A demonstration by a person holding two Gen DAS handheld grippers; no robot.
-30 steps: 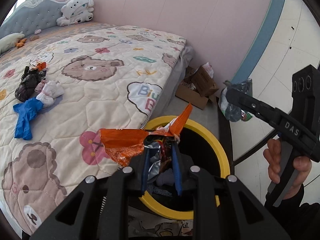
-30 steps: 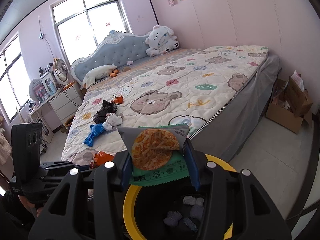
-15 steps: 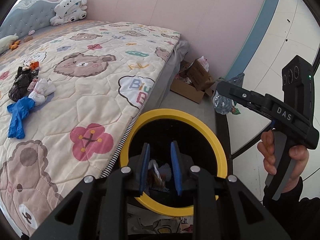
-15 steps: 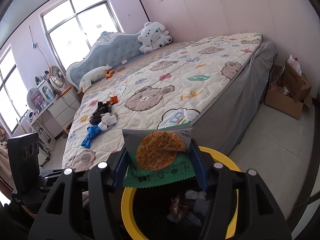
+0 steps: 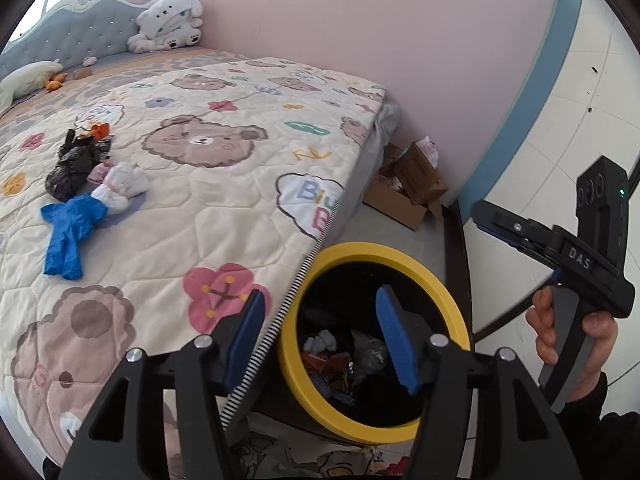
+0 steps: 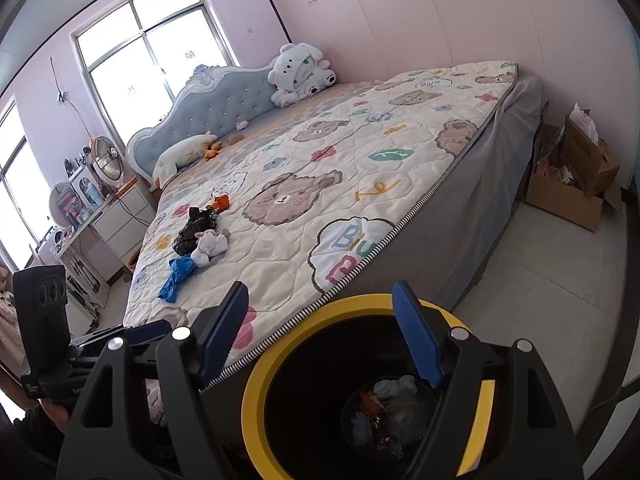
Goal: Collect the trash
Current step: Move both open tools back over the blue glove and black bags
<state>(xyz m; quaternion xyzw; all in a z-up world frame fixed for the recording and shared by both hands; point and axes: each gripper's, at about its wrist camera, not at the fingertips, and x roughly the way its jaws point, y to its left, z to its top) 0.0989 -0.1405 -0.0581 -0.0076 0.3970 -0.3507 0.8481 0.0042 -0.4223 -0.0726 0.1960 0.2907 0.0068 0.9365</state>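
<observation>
Left gripper [image 5: 320, 338]: jaws wide and empty, just been opening, over the near bed edge and the bin [image 5: 440, 280].
Right gripper [image 6: 320, 334]: jaws wide and empty, just been opening, above the bin [image 6: 256, 380].
Bin: yellow rim, on the floor touching the bed's [image 6: 400, 184] near corner; wrappers lie inside.
Trash left: 1 cluster on the quilt, black bag [image 5: 74, 166], white wad [image 5: 120, 188], blue glove [image 5: 66, 232].
Key relation: the cluster lies far-left of both grippers; its long axis runs near-to-far.
Nearer hand: left, by my judgement.
</observation>
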